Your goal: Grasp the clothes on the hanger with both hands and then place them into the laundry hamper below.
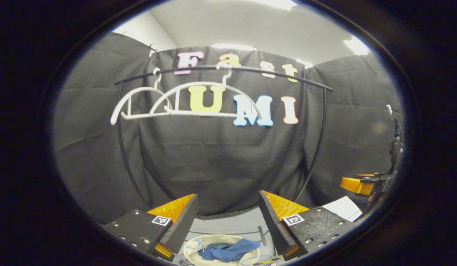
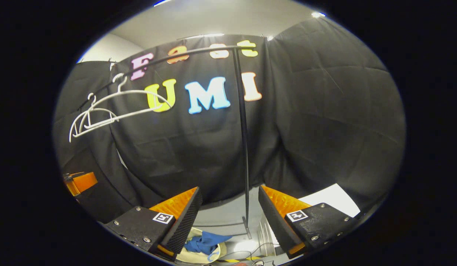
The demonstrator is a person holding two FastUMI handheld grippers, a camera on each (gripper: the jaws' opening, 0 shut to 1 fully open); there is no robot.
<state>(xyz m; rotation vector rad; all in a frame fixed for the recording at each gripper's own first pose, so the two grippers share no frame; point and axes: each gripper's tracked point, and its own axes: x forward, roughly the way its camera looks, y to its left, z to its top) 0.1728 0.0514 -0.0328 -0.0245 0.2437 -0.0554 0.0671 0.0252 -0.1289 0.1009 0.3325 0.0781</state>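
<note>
Blue clothes [image 1: 228, 250] lie crumpled inside the pale round hamper [image 1: 193, 245] on the floor, low in the left gripper view. The same blue clothes [image 2: 204, 242] and hamper [image 2: 218, 254] show at the bottom of the right gripper view. Two bare white hangers [image 1: 184, 101] hang on the black rail [image 1: 221, 70]; in the right gripper view the hangers [image 2: 110, 107] sit upper left. My left gripper [image 1: 226, 221] is open above the hamper, holding nothing. My right gripper [image 2: 228, 218] is open too, also with nothing between its fingers. The right gripper [image 1: 361, 184] shows at the far right of the left gripper view.
The rack's black upright post [image 2: 243, 140] stands just ahead of my right gripper, with its foot by the hamper. The rack's curved side bars [image 1: 126, 159] frame the black cloth wall. Cables [image 2: 246, 256] lie on the pale floor near the hamper.
</note>
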